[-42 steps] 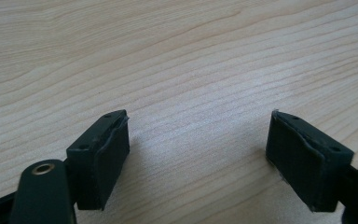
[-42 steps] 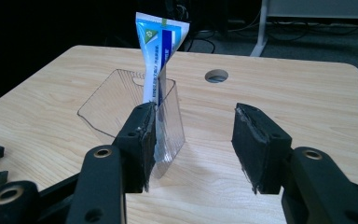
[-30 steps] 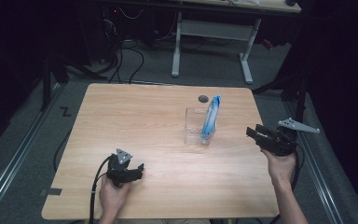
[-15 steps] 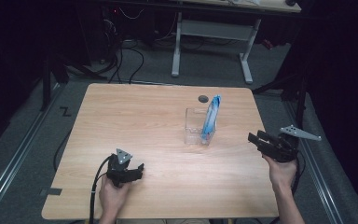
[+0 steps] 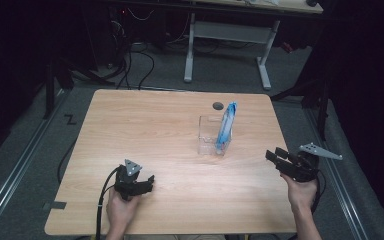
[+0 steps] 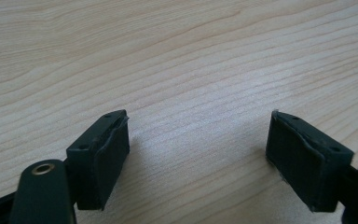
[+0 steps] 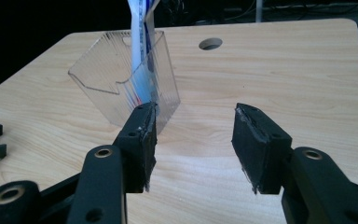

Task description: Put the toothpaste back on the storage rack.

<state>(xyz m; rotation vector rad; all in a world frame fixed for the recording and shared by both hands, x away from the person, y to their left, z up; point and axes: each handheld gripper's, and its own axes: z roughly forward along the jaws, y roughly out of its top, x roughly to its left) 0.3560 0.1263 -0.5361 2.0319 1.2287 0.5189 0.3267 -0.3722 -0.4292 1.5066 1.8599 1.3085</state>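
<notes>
Two grippers, both empty, and one thing worth reaching for: the blue-and-white packet (image 5: 226, 125) standing upright in the clear plastic holder (image 5: 209, 135) toward the far right of the table (image 5: 145, 125). My right gripper (image 5: 277, 158) sits near the table's right edge, well apart from the holder and pointed toward it; its jaws stand partly open with nothing between the pads, a gap I judge wide enough to take the thin packet. I keep it low and aimed so the holder fills the sight line, as the right gripper view shows. My left gripper (image 5: 149, 181) rests low over the near left of the table, jaws spread wide over bare wood, probably parked there out of the way until the holder needs steadying.

The packet's top is cut off in the right gripper view, and its print is too small to read from above. How deep it sits in the holder I cannot tell. A dark round hole (image 5: 218, 105) lies just behind the holder.
</notes>
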